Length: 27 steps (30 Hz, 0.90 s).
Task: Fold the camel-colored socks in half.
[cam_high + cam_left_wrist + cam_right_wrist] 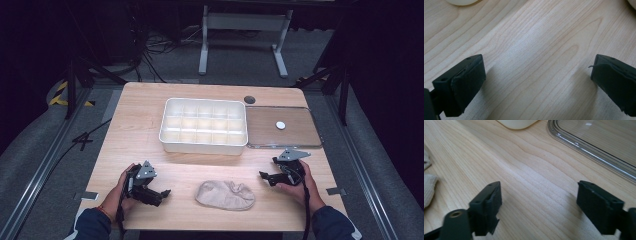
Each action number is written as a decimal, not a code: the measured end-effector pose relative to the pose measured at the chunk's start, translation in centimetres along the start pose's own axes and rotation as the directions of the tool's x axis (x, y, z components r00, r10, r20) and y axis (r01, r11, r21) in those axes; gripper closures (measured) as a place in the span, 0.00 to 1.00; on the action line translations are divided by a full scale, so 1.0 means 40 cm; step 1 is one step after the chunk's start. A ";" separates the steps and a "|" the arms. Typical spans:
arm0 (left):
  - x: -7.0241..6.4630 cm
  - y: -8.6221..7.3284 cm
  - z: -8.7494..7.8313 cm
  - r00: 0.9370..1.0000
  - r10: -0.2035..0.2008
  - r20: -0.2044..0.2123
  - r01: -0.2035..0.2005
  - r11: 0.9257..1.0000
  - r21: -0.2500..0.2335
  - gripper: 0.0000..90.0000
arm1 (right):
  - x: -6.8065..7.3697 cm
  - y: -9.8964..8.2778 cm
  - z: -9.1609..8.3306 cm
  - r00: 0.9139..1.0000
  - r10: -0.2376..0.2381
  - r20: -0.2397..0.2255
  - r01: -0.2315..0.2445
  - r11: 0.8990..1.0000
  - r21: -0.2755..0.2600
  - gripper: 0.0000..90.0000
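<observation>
Near the front edge of the desk (150, 105), right in the middle, a beige sock (225, 195) lies bunched and flat, and nobody has hold of it. Left tool (159, 194) sits off to the sock's left by the front-left corner, jaws spread wide over bare wood in the left gripper view, grasping nothing. Right tool (265, 176) is on the other side, just beside the sock's right end, and it too is released; the right gripper view shows its jaws apart with only a scrap of the sock (429, 187) at the left border. Back toward the far edge the white divided organizer box (203, 125) stands with every cell looking empty, its clear lid (282, 127) lying flat touching its right side. So, my read: lid off, box ready, but the sock is untouched, so picking it up and stowing it all remain.
</observation>
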State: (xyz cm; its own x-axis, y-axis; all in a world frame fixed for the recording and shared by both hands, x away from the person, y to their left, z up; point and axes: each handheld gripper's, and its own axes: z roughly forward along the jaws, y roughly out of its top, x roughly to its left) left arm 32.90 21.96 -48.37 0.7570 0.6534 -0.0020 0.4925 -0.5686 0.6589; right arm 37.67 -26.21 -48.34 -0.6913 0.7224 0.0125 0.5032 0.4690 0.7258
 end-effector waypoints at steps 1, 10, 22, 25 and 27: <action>0.000 0.000 0.000 1.000 0.000 0.000 0.000 1.000 0.000 0.00 | 0.001 0.001 -0.002 1.000 0.001 0.000 -0.001 1.000 0.003 0.31; -0.002 -0.001 0.000 1.000 -0.009 0.000 0.009 1.000 -0.002 0.00 | 0.044 0.039 -0.042 0.997 -0.003 -0.073 -0.004 0.996 -0.094 0.44; -0.002 -0.001 -0.002 1.000 -0.001 0.001 0.001 1.000 0.000 0.00 | 0.174 0.087 -0.055 0.970 -0.142 -0.196 0.112 0.982 -0.155 0.75; -0.004 -0.002 -0.003 1.000 0.007 0.007 -0.007 1.000 -0.002 0.01 | 0.208 0.092 -0.045 0.959 -0.167 -0.230 0.135 0.980 -0.149 0.78; -0.004 -0.002 -0.003 1.000 0.009 0.008 -0.009 1.000 -0.002 0.01 | 0.229 0.096 -0.037 0.952 -0.187 -0.243 0.156 0.978 -0.141 0.79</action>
State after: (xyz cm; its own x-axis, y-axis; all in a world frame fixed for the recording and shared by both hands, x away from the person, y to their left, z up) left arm 32.70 21.95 -48.34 0.7648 0.6443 -0.0027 0.4852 -0.5731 0.6604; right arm 32.49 -18.57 -44.42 -0.8780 0.4767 0.0434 0.3111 0.4993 0.8087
